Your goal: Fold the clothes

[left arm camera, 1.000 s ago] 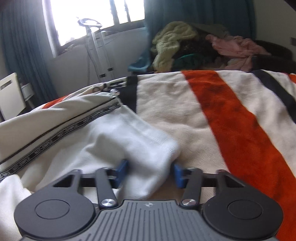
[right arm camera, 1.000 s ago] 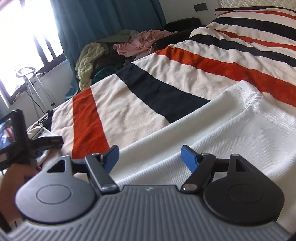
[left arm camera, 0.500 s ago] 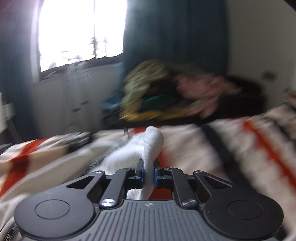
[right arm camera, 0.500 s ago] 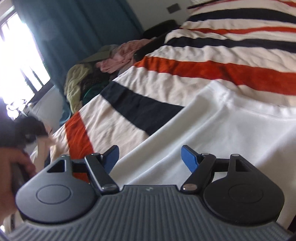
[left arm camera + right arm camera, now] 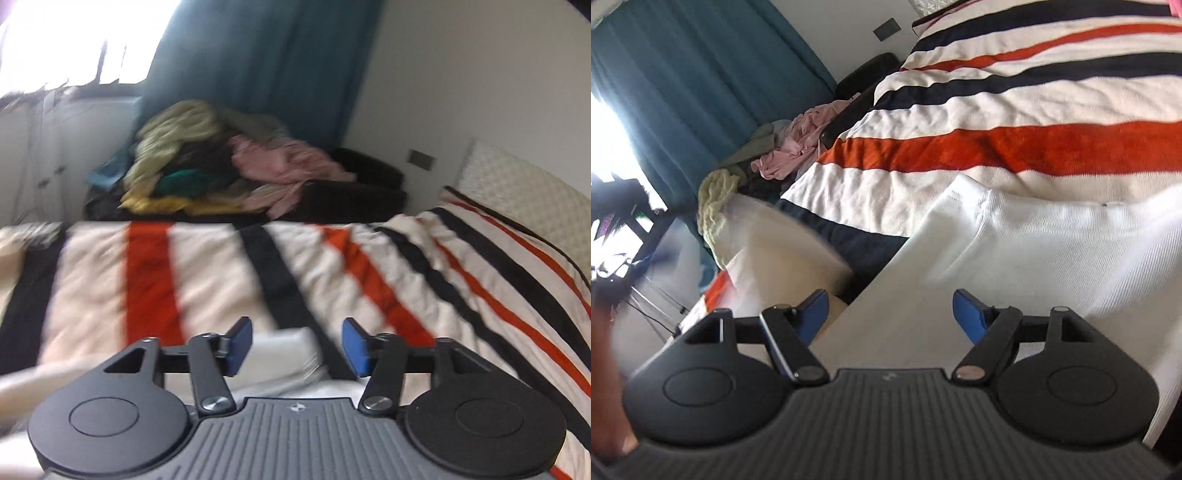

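Observation:
A white knit garment [image 5: 1052,258] lies on the striped bed cover [image 5: 1034,147]. In the right wrist view its folded edge runs up between the jaws, and a blurred cream fold [image 5: 783,251] hangs at the left. My right gripper [image 5: 890,314] is open over the garment. In the left wrist view a white piece of the garment [image 5: 288,354] lies just below and between the jaws. My left gripper [image 5: 297,347] is open and holds nothing.
A heap of loose clothes [image 5: 207,173] sits on a dark chair beyond the bed's far edge, in front of a teal curtain [image 5: 258,66]. A bright window [image 5: 55,44] is at the left. The headboard [image 5: 524,192] is at the right.
My left gripper was shut on a white sleeve half a second ago; it has opened, let it go and swung right. My right gripper stayed open and tilted over the garment.

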Demonstrator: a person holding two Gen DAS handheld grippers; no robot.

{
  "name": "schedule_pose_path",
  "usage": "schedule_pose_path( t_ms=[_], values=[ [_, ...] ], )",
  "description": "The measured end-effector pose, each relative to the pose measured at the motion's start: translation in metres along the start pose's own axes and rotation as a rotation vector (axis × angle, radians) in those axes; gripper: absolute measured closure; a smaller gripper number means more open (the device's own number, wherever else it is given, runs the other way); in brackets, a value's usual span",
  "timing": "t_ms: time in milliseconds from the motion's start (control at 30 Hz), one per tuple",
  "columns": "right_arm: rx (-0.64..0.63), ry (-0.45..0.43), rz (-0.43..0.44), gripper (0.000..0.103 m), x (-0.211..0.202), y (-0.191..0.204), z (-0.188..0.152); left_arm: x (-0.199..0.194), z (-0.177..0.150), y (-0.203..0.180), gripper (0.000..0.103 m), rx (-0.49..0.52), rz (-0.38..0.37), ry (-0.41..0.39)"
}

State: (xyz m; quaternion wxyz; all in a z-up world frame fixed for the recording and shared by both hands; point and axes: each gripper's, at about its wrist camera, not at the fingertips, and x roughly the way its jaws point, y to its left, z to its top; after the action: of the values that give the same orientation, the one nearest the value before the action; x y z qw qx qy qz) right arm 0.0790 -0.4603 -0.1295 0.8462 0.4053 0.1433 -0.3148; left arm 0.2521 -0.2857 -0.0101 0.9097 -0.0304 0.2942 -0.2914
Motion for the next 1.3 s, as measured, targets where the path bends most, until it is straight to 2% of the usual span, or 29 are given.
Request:
schedule_pose_path(
  t_ms=[67, 100, 267, 400, 500, 600, 700, 800, 900, 933, 1200, 1300],
  values=[
    [-0.004, 0.004, 0.018, 0.027, -0.001, 0.002, 0.0, -0.037, -0.021, 0.042, 0.043, -0.038, 0.043, 0.007],
    [-0.004, 0.012, 0.033, 0.027, -0.001, 0.002, 0.0, -0.059, -0.032, 0.061, 0.039, -0.04, 0.078, -0.002],
    [0.043, 0.086, 0.13, 0.025, 0.002, 0.002, 0.005, -0.169, -0.095, 0.136, 0.031, -0.053, 0.304, -0.079],
    [0.147, 0.175, 0.221, 0.026, 0.006, -0.002, 0.014, -0.228, -0.138, 0.181, 0.03, -0.176, 0.414, -0.063],
    [0.179, 0.191, 0.205, 0.026, 0.006, -0.004, 0.019, -0.251, -0.15, 0.207, 0.03, -0.311, 0.455, -0.069],
    [0.263, 0.245, 0.178, 0.026, 0.019, -0.015, 0.025, -0.257, -0.151, 0.218, 0.03, -0.368, 0.43, -0.101],
    [0.341, 0.299, 0.147, 0.032, 0.034, -0.026, 0.029, -0.25, -0.149, 0.219, 0.029, -0.365, 0.414, -0.108],
    [0.38, 0.336, 0.161, 0.034, 0.049, -0.029, 0.026, -0.24, -0.149, 0.217, 0.029, -0.366, 0.405, -0.095],
    [0.308, 0.323, 0.147, 0.047, 0.053, -0.019, 0.023, -0.234, -0.151, 0.216, 0.029, -0.384, 0.402, -0.083],
    [0.291, 0.321, 0.142, 0.054, 0.055, -0.017, 0.021, -0.233, -0.151, 0.216, 0.029, -0.393, 0.402, -0.079],
    [0.241, 0.294, 0.114, 0.059, 0.058, -0.014, 0.016, -0.226, -0.152, 0.218, 0.028, -0.427, 0.409, -0.053],
    [0.241, 0.284, 0.104, 0.066, 0.057, -0.016, 0.016, -0.222, -0.153, 0.213, 0.027, -0.41, 0.402, -0.041]
  ],
)
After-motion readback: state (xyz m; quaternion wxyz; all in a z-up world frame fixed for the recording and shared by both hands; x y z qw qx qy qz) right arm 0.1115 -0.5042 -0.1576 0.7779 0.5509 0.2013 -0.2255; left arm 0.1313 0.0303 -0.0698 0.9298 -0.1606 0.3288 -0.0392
